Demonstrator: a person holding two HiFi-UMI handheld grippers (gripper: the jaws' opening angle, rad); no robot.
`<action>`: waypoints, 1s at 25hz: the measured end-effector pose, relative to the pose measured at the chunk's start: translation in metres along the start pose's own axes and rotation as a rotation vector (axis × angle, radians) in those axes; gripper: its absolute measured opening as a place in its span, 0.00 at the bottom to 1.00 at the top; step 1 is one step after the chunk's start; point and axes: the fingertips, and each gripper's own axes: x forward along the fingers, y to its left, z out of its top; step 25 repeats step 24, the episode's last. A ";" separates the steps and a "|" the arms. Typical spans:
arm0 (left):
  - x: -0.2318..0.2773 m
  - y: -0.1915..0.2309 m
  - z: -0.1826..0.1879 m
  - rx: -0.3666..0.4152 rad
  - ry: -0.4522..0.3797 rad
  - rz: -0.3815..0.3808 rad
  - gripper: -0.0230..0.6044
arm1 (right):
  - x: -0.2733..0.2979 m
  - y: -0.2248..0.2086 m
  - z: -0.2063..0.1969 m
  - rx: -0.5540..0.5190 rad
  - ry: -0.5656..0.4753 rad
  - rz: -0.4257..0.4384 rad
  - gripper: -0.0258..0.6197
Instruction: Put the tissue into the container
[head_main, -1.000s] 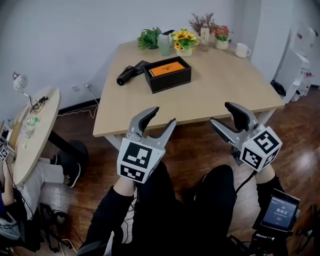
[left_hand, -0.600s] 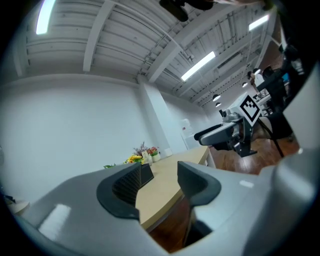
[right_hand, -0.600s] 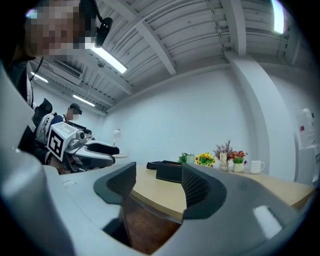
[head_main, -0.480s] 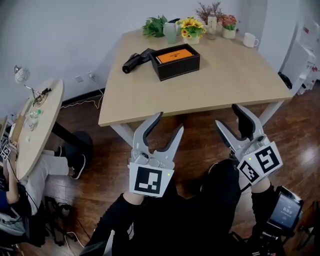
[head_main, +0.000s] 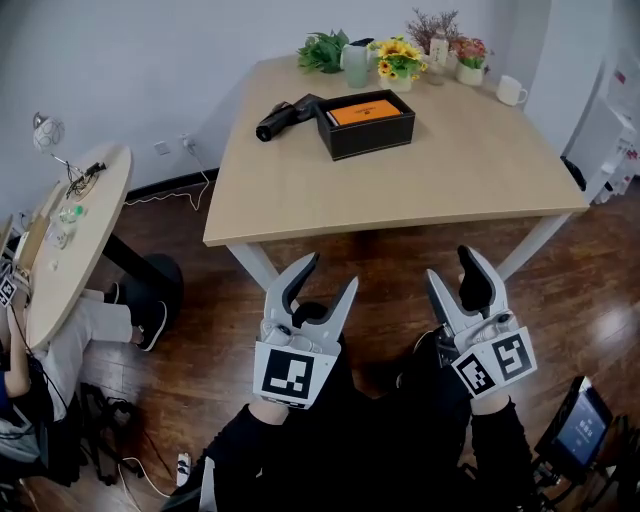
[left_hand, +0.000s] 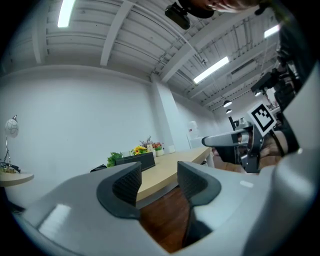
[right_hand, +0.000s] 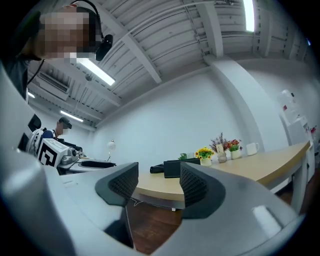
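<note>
A black open-topped box (head_main: 365, 135) stands at the far middle of the wooden table (head_main: 420, 185), with a flat orange pack (head_main: 364, 111) lying in its top. The box also shows small in the left gripper view (left_hand: 136, 160) and the right gripper view (right_hand: 176, 167). My left gripper (head_main: 330, 272) (left_hand: 159, 181) hangs low over my lap, short of the table's near edge, open and empty. My right gripper (head_main: 450, 265) (right_hand: 157, 185) is beside it, also open with nothing between its pads; its jaws have just been closing. Both point level toward the table.
A black cylindrical object (head_main: 284, 116) lies left of the box. Potted plants and flowers (head_main: 398, 60) and a white mug (head_main: 512, 90) line the far edge. A round side table (head_main: 70, 250) with a seated person stands left. A screen device (head_main: 581, 431) is at lower right.
Both grippers have come down and back toward my body, away from the table edge. The right gripper's jaws stand narrower than before.
</note>
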 end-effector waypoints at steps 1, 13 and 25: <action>-0.001 -0.001 -0.002 0.007 0.001 -0.002 0.37 | -0.002 -0.001 -0.001 -0.002 -0.003 -0.010 0.44; 0.001 -0.008 -0.012 0.005 0.025 -0.013 0.37 | -0.004 -0.002 -0.006 -0.044 0.004 -0.024 0.42; 0.000 -0.011 -0.015 0.005 0.038 -0.014 0.37 | -0.005 -0.001 -0.005 -0.062 0.001 -0.029 0.41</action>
